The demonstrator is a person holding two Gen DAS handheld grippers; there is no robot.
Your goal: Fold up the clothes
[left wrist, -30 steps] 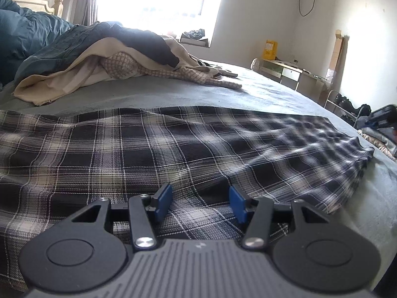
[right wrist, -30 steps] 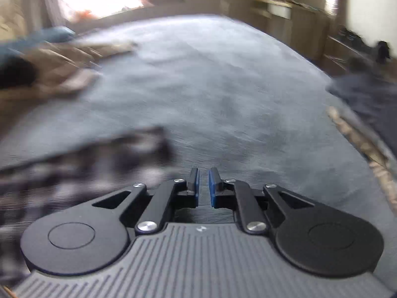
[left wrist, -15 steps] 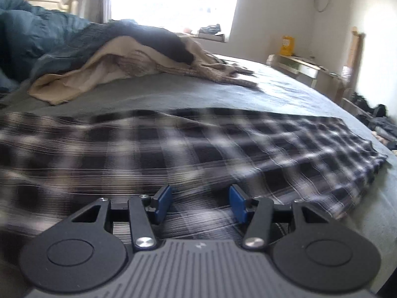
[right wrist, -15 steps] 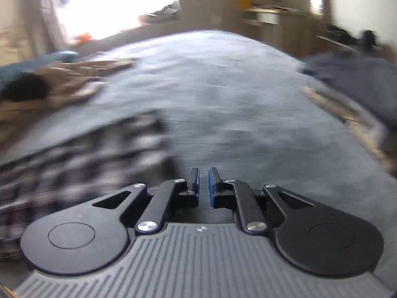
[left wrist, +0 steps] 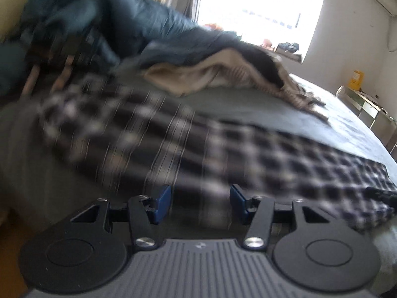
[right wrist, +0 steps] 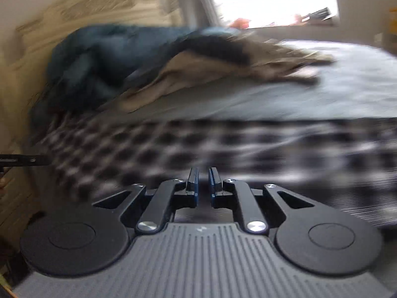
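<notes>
Currently the plaid garment (left wrist: 223, 154) lies spread flat across the grey bed (left wrist: 335, 124), in a long band; laid out so, it offers edges to grip for folding. The left gripper (left wrist: 200, 200) hangs over the garment's near edge, jaws wide, with cloth showing beyond the gap but none clamped. The right gripper (right wrist: 203, 182) faces the same garment (right wrist: 223, 146), jaws narrow and almost closed, holding nothing. A heap of other clothes (left wrist: 211, 74) sits beyond, apart from the plaid.
</notes>
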